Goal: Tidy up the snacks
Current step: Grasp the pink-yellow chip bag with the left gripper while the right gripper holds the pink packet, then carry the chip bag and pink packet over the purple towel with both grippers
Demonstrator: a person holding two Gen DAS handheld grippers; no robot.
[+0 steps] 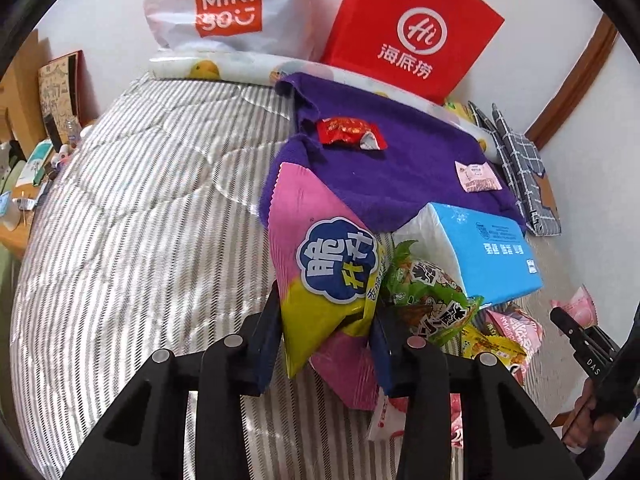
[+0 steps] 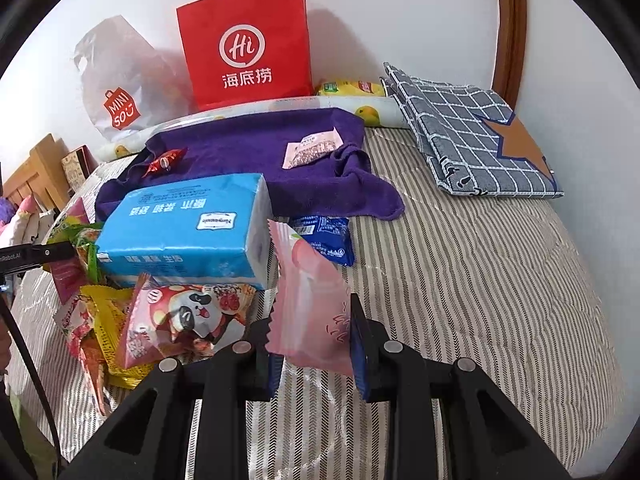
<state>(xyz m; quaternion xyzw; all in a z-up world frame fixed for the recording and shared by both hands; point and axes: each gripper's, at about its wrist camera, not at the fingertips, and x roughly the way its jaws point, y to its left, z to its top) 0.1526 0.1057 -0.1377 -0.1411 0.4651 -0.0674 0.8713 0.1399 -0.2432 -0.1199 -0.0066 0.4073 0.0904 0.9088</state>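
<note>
Both grippers are over the bed (image 2: pixel 500 280), each with a snack. The left gripper (image 1: pixel 326 344) has its jaws clenched on the lower end of a pink and yellow bag (image 1: pixel 320 264), which stands up tilted between the fingers, above the striped quilt. The right gripper (image 2: pixel 312 344) grips a pale pink packet (image 2: pixel 310 300) with a peach printed on it, also lifted clear of the quilt.

Between the two lies the rest of the heap: a green packet (image 1: pixel 424 292) just right of the held bag, a yellow one (image 2: pixel 104 320), and a pink panda packet (image 2: pixel 184 316) leaning against a blue tissue pack (image 2: pixel 188 232). A blue wrapper (image 2: pixel 324 236) lies beside the tissue pack, touching the edge of a purple towel (image 2: pixel 256 160).

On the towel, well apart from each other, rest a red candy (image 1: pixel 350 132) and a small pink sachet (image 2: pixel 312 148).

Against the wall behind stand a red paper bag (image 2: pixel 248 44) and a white Miniso bag (image 1: pixel 228 4). A folded checked cloth (image 2: pixel 472 132) lies at the bed's far right corner.
</note>
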